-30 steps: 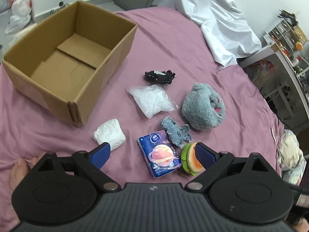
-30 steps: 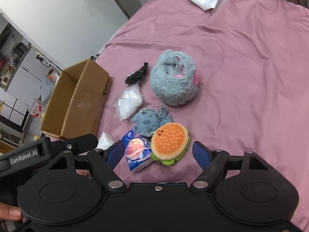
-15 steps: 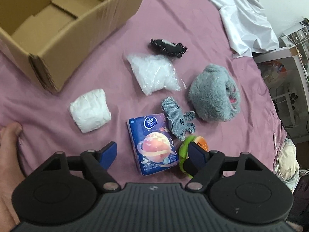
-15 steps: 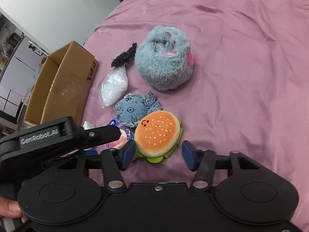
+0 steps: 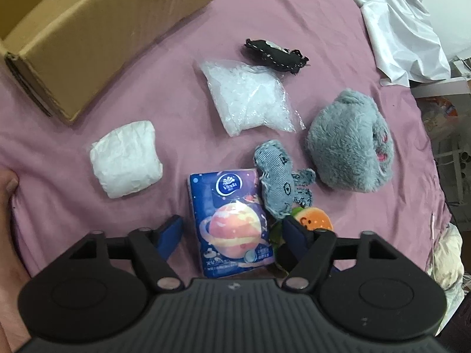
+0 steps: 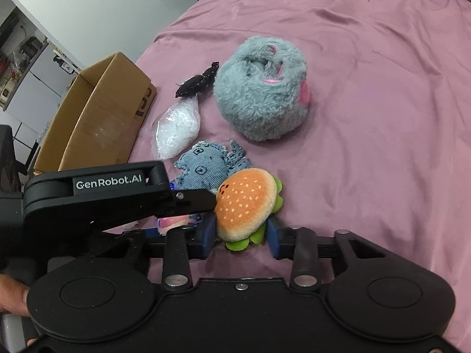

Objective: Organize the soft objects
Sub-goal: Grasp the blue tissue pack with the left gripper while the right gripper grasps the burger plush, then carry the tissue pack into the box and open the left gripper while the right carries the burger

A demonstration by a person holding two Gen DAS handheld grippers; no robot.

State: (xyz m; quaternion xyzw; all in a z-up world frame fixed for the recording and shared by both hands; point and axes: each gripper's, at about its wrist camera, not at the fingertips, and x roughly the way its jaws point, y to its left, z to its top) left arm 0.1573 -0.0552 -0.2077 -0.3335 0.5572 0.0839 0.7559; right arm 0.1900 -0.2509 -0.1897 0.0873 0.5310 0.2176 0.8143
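The cardboard box (image 5: pixel 88 29) sits open at the far left of the pink bedspread (image 6: pixel 382 117); the part of its inside that shows holds only its own bottom flaps. All the soft things lie outside it. The left gripper (image 5: pixel 232 229) is spread wide, its blue fingers either side of the blue tissue pack (image 5: pixel 232 220) without touching it. The right gripper (image 6: pixel 240 232) has its pads almost against the near end of the burger plush (image 6: pixel 244 203); whether they are pressing it I cannot tell. Beyond lie the denim octopus (image 5: pixel 276 179), the fluffy grey plush (image 6: pixel 262 88), the clear bag of white filling (image 5: pixel 247 97), the black fabric toy (image 5: pixel 273 53) and, to the left, a white folded bundle (image 5: pixel 126 158).
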